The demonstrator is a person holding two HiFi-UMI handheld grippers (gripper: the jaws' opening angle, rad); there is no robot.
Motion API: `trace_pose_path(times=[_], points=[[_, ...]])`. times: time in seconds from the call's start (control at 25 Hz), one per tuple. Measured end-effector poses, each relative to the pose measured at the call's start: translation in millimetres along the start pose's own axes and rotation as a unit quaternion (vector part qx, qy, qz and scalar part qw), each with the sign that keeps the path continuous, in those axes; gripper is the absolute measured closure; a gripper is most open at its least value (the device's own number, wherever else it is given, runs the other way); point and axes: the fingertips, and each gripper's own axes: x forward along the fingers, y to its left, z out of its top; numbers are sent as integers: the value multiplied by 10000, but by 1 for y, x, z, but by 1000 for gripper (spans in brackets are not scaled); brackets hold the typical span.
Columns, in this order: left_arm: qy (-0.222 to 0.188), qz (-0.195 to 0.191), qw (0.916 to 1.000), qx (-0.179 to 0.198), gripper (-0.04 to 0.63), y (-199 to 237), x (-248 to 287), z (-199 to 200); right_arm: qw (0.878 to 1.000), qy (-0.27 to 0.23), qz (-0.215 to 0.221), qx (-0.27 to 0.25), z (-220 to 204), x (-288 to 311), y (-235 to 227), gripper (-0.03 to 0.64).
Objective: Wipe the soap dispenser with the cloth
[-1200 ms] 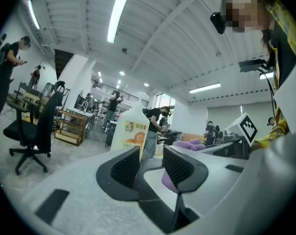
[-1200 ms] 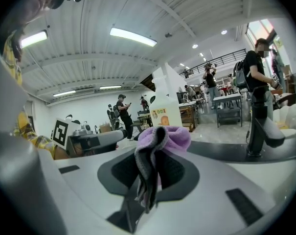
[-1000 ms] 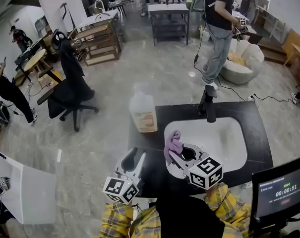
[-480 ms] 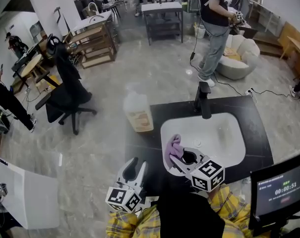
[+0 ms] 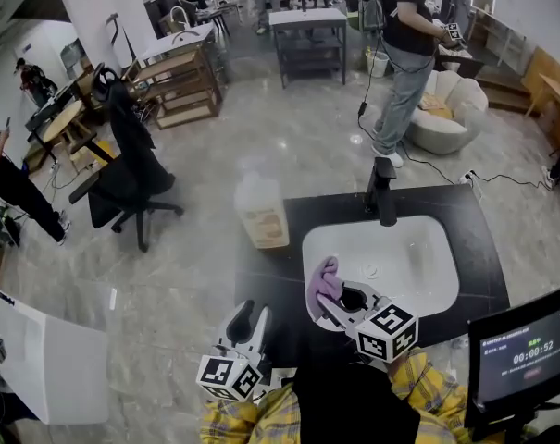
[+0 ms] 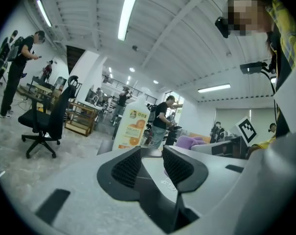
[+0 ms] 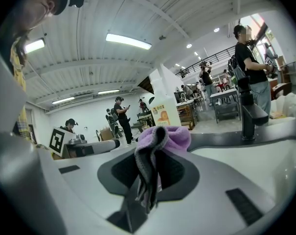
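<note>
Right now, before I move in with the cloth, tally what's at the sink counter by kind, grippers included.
Soap dispenser: 1
Purple cloth: 1
Faucet: 1
Sink basin: 1
Grippers: 2, the left gripper open and empty, the right gripper shut on the cloth
Total: 6

Up on the head: looks steeply down, from close above, onto the black counter [image 5: 479, 248], white sink [image 5: 428, 248], faucet [image 5: 383, 192] and soap dispenser [image 5: 261, 213], with left gripper [image 5: 252, 314] and right gripper [image 5: 330, 294] at the bottom edge. On the left gripper [image 6: 151, 153]: sits low and near level just behind its jaws, facing along the counter toward the soap dispenser [image 6: 132, 129], with a chair [image 6: 47, 119] far left. On the right gripper [image 7: 152, 155]: equally low, faces past the cloth [image 7: 162, 138] toward sink [image 7: 255, 160], faucet [image 7: 246, 111] and dispenser [image 7: 163, 109]. Shared by all three: the dispenser.
</note>
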Motion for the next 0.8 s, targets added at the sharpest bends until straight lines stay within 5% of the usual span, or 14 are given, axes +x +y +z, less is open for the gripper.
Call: trace_pose_path(times=[0.8], points=[[-102, 95, 9999, -41, 462, 4, 2, -1, 10000, -81, 2, 50, -3, 6, -7, 538]])
